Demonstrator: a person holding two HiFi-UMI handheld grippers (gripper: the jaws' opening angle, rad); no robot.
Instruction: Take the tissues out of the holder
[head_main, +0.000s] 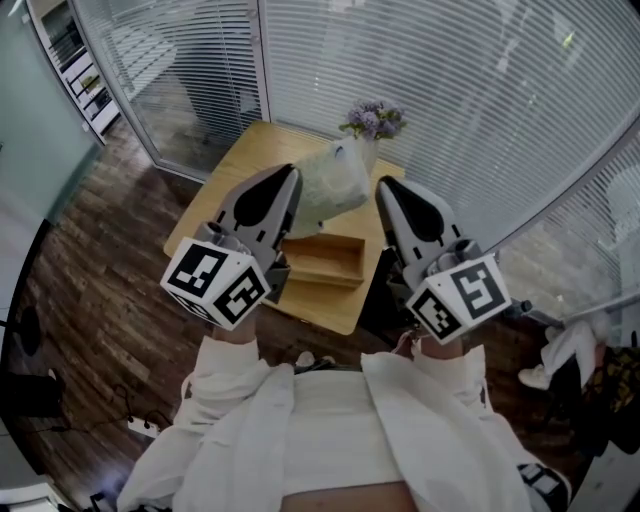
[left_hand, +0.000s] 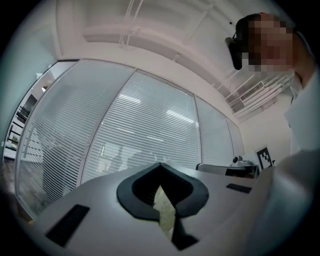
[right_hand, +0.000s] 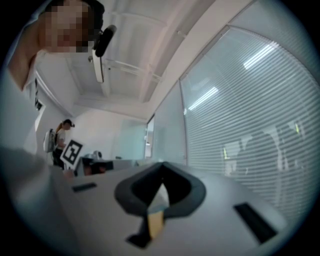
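Observation:
A pale, soft pack of tissues (head_main: 335, 188) lies on the small wooden table (head_main: 236, 166), just beyond an open wooden holder (head_main: 325, 262) whose inside looks bare. I hold both grippers up high over the table, well above these things. The left gripper (head_main: 292, 172) is shut, its tip showing left of the tissues. The right gripper (head_main: 383, 186) is shut too, right of them. In the left gripper view the jaws (left_hand: 161, 165) meet in a point with nothing between them; the right gripper view shows its jaws (right_hand: 161, 164) the same.
A vase of purple flowers (head_main: 373, 119) stands at the table's far edge. Glass walls with white blinds (head_main: 450, 90) close off the back and right. Dark wood floor (head_main: 90, 300) surrounds the table. A power strip (head_main: 142, 427) lies on the floor at left.

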